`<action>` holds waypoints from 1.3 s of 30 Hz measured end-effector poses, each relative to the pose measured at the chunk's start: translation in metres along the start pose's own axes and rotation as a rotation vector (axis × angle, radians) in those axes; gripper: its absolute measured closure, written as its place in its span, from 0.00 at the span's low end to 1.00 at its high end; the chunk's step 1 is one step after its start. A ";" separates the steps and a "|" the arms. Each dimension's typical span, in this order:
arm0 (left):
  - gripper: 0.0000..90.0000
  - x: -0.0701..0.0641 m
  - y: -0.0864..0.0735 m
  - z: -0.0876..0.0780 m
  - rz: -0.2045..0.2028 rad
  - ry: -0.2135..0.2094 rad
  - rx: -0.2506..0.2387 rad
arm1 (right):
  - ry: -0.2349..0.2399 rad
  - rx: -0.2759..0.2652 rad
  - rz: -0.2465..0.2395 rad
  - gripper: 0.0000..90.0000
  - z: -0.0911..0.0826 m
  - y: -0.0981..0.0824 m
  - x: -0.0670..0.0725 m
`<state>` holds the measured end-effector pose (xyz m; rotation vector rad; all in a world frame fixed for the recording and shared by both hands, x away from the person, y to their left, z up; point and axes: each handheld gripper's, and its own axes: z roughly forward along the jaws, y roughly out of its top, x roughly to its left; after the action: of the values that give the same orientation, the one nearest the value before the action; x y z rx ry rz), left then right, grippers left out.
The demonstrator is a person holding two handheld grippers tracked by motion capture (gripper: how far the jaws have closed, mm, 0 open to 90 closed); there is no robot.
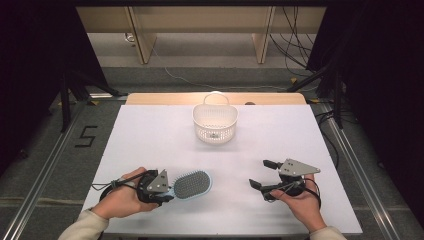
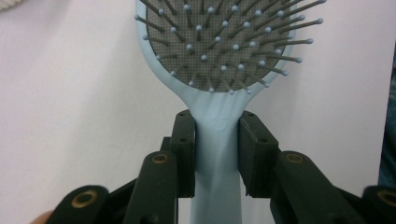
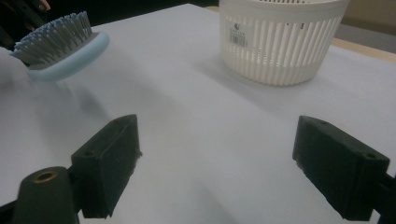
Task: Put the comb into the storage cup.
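Nearest us, our left claw [image 1: 167, 192] clamps the handle of the pale blue hairbrush [image 1: 191, 184], bristles up, its head raised just above the white tabletop [image 1: 150, 145]. Our right claw [image 1: 261, 175] hangs beside it with jaws wide apart, holding nothing. Farther off, a white slatted basket [image 1: 215, 121] stands upright near the tabletop's far edge.

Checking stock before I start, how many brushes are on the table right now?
1. The brush is near the table's front left, its handle clamped in the left gripper. Inside the basket nothing can be made out, so something may be hidden there.
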<state>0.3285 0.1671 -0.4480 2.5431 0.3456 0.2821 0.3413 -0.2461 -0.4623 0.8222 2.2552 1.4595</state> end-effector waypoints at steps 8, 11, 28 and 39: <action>0.77 0.002 0.001 -0.006 0.004 0.020 -0.063 | -0.001 0.000 0.000 0.18 0.000 0.000 0.000; 0.77 0.002 0.001 -0.006 0.007 0.032 -0.072 | 0.000 -0.003 0.002 0.18 0.000 0.000 0.000; 0.77 0.004 0.000 -0.006 -0.030 0.032 -0.139 | 0.002 -0.008 0.001 0.18 -0.001 0.000 0.000; 0.77 0.004 -0.001 -0.006 -0.046 0.022 -0.167 | 0.005 -0.006 0.001 0.18 0.000 0.000 0.000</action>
<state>0.3302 0.1726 -0.4430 2.3665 0.3723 0.3087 0.3413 -0.2461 -0.4621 0.8190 2.2533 1.4693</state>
